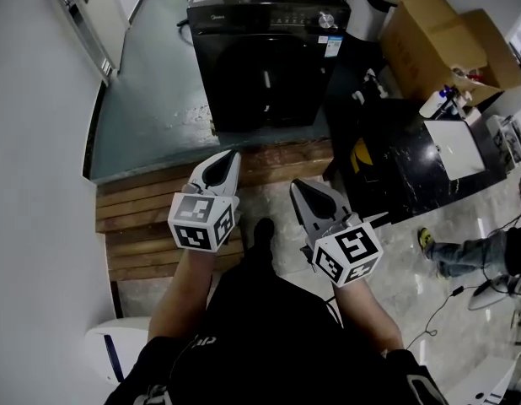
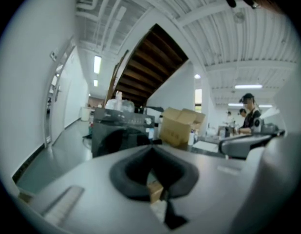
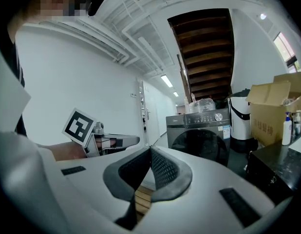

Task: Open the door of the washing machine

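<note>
Grey floor, washing machine well ahead, left gripper, right gripper, fingers together empty

The washing machine is black with a glossy dark door, a silver knob and a white-and-blue label. The left gripper and the right gripper have pale grey shells with black inner pads, cross-hatched on the right gripper, and each marker cube is white with black square patterns. The raised floor is grey-green, the wooden planks are brown, the cardboard box is tan, the counter is black with pale veining, the wall is white, and the person's clothing is black.
</note>
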### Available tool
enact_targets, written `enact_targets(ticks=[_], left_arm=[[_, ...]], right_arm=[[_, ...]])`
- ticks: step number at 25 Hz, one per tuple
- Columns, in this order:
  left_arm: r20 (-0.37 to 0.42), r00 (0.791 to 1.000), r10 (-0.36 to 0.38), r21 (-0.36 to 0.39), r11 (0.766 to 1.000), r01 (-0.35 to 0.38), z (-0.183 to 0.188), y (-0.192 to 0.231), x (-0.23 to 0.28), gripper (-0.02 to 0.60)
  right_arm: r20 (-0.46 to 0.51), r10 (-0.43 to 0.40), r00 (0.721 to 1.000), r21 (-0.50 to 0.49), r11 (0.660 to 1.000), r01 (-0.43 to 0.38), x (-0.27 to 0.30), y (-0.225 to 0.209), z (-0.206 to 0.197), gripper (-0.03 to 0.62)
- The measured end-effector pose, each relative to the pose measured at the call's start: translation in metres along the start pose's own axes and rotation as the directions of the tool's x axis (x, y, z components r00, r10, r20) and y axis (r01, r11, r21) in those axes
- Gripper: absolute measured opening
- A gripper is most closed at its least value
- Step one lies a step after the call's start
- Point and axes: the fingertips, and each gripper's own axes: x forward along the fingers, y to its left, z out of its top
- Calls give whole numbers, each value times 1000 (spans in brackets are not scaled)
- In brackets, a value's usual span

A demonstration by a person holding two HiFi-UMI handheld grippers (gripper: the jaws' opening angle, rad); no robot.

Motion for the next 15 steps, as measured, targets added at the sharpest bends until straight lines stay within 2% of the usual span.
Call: enact_targets(ticks=[7, 11, 15], left_arm=[[13, 1000, -6, -16, 1000, 6, 11, 42, 78, 7], [26, 999, -20, -9, 1000, 21, 31, 72, 129, 8], [27, 999, -17, -12, 1000, 17, 52, 113, 173, 8]], right_arm=[[-34, -20, 999, -10, 1000, 20, 64, -60, 3, -6], [-55, -32, 998, -14, 999, 32, 118, -97, 14, -6], [-77, -6, 997, -17, 1000, 5, 183, -120, 31, -6]])
